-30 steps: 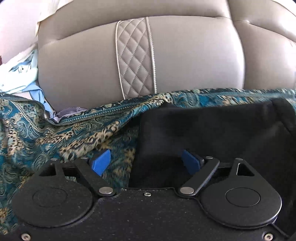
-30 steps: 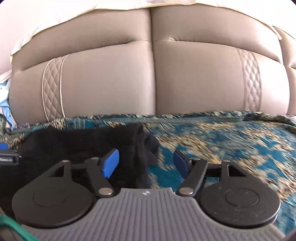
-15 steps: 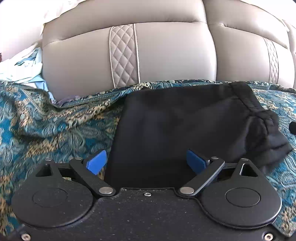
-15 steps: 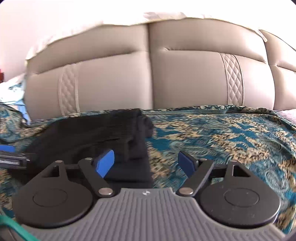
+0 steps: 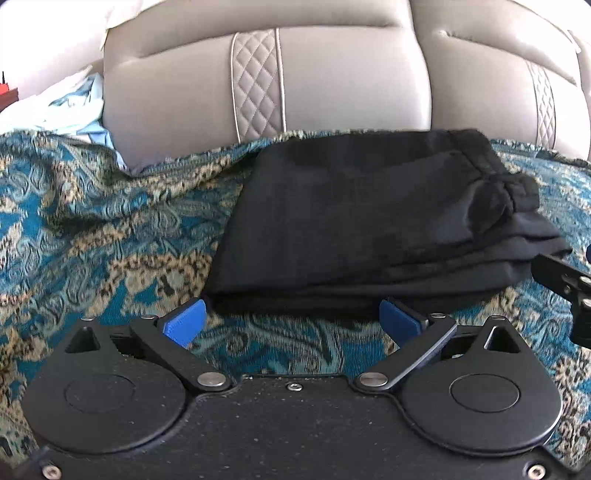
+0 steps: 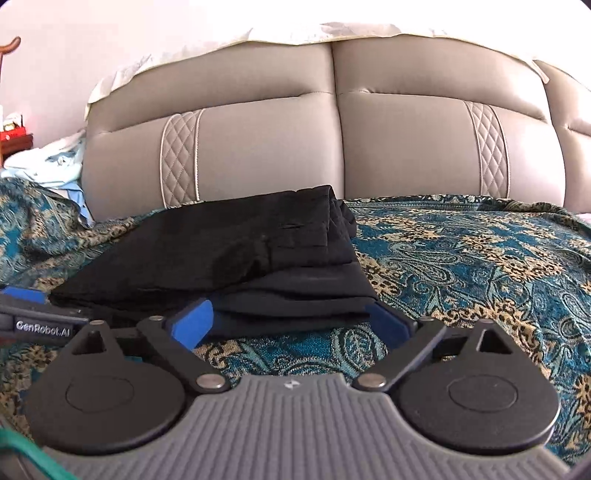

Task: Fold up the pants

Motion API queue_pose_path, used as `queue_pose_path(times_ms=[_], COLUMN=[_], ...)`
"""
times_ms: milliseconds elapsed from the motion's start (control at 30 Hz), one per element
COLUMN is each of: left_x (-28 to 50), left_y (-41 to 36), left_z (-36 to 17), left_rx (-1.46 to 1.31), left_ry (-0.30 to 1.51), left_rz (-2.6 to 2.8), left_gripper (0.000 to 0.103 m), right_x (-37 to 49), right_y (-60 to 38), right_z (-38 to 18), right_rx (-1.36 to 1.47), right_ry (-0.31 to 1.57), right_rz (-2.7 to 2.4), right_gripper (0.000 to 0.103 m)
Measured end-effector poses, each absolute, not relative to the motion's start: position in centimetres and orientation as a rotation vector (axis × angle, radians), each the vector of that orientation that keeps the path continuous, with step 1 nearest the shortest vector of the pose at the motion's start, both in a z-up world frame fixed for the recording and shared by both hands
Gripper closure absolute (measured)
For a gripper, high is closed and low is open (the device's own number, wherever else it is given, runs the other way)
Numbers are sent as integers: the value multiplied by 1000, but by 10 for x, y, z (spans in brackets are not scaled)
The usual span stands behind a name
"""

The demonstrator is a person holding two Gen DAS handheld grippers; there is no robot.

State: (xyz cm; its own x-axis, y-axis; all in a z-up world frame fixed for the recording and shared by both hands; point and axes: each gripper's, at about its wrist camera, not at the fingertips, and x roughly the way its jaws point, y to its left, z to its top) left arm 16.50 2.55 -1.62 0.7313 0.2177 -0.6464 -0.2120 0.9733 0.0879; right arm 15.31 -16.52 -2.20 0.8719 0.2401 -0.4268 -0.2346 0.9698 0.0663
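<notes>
The black pants [image 5: 373, 221] lay folded into a compact stack on the teal and gold patterned bedspread [image 5: 110, 236], close to the padded beige headboard [image 5: 351, 81] with its quilted diamond strips. In the left wrist view the stack showed several layered edges along its right side, with the gathered waistband bunched at the far right corner. The left gripper [image 5: 291, 323] sat just in front of the near edge of the pants, its blue-padded fingers [image 5: 184, 323] spread wide apart with only bedspread between them, holding nothing; whether the pad tips touched the cloth could not be told. The right gripper [image 6: 291, 323] was likewise spread wide and empty, its fingers [image 6: 194, 325] flanking the near right corner of the stack, the pads just beside or against the lowest fold. In the right wrist view the pants [image 6: 221, 258] showed a flat top panel over darker layers beneath. At the left edge of that view the left gripper's side [image 6: 40, 325] was visible, bearing the white lettering "GenRobot.AI". A small white emblem marked the ribbed grey body of the right gripper, too small to read. Pale blue and white bedding [image 5: 70, 110] was heaped beyond the bedspread at the far left, beside the headboard, and a white cloth [image 6: 295, 35] was draped over the headboard's top.
</notes>
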Motion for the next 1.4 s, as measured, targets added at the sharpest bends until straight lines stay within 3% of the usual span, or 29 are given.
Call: queue_pose_path(times_ms=[367, 1400], left_x=[168, 158], left_y=[34, 29], left_z=[-26, -30], left_rx=[-58, -25], left_ry=[710, 664], left_rz=[229, 196], left_gripper=[0, 0], right_x=[162, 157], right_y=[-146, -141], right_z=[-47, -52], right_rx=[-29, -73], right_ry=[489, 472], right_rz=[214, 223], right_gripper=[0, 0])
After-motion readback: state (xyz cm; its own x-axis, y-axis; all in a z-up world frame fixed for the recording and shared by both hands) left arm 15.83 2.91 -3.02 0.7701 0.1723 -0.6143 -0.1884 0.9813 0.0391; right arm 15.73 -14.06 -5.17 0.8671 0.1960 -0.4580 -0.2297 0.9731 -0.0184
